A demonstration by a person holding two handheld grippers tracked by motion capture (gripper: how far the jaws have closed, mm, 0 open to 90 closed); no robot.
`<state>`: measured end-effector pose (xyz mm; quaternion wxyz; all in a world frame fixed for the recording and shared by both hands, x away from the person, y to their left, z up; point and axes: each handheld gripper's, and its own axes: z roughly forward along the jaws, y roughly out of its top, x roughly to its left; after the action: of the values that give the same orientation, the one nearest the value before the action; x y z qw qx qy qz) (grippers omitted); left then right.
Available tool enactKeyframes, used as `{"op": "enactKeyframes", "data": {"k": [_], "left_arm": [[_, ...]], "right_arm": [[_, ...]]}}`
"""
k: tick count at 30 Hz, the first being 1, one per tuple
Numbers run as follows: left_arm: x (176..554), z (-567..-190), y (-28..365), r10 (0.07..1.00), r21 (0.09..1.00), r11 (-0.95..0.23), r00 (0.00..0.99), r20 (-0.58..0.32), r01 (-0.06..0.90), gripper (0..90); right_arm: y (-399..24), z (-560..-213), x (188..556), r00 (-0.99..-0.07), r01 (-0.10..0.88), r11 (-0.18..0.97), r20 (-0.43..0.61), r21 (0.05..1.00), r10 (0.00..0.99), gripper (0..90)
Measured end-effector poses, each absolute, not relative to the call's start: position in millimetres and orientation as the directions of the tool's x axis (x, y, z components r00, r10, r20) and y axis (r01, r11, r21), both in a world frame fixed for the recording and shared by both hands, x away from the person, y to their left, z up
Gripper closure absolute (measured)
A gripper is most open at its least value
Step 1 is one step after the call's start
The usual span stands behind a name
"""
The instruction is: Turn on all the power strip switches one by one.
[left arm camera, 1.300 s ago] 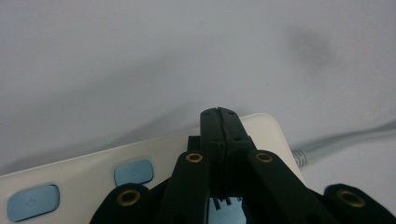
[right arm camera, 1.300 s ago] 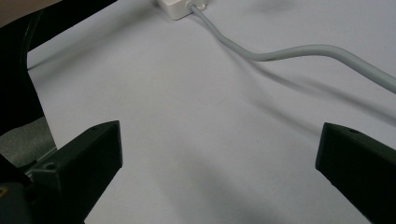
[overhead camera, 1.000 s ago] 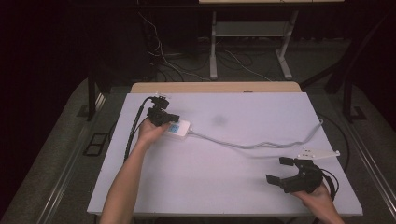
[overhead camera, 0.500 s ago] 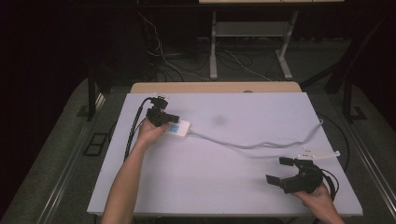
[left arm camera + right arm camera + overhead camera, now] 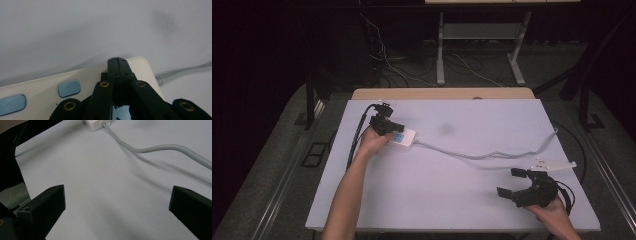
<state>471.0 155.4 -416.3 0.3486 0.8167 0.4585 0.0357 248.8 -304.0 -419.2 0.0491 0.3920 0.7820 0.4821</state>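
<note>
A white power strip (image 5: 406,139) lies on the left part of the white table (image 5: 452,200), and its grey cable (image 5: 482,156) runs right toward the table's edge. My left gripper (image 5: 395,131) is shut, its jaws pressed together with nothing between them. In the left gripper view the closed tips (image 5: 117,60) sit over the strip (image 5: 75,80) near its cable end, beside a blue button (image 5: 69,88); I cannot tell whether they touch it. My right gripper (image 5: 510,182) rests open near the front right corner. Between its jaws (image 5: 117,200) is bare table, with the cable (image 5: 150,147) and the strip's end (image 5: 96,124) farther off.
A wooden board edge (image 5: 442,94) runs along the table's far side. Behind it are a metal frame (image 5: 482,45) and loose cables (image 5: 387,60) on the dark floor. A faint dark smudge (image 5: 446,129) marks the tabletop.
</note>
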Motion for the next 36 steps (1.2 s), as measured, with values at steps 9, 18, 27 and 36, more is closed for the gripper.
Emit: {"op": "enactKeyframes", "data": {"k": [9,18,27,36], "left_arm": [[470.8,-415.2,155.0,0.781,0.598,-0.336,0.57,-0.254,0.728,90.0],[471.2,-413.6,162.6,0.795,0.597,-0.321,0.551,-0.252,0.735,89.9],[472.6,-400.9,171.1,0.79,0.634,-0.271,0.543,-0.283,0.725,89.8],[472.7,-393.6,186.3,0.802,0.631,-0.272,0.534,-0.269,0.726,89.8]], "right_arm": [[-304.7,-419.4,249.0,-0.686,0.566,0.225,0.302,0.793,0.662,0.5],[-304.5,-420.0,250.2,-0.68,0.572,0.22,0.307,0.79,0.666,0.5],[-305.0,-420.5,251.2,-0.676,0.574,0.218,0.307,0.79,0.67,0.5],[-304.7,-421.0,251.7,-0.677,0.574,0.218,0.307,0.789,0.669,0.5]]}}
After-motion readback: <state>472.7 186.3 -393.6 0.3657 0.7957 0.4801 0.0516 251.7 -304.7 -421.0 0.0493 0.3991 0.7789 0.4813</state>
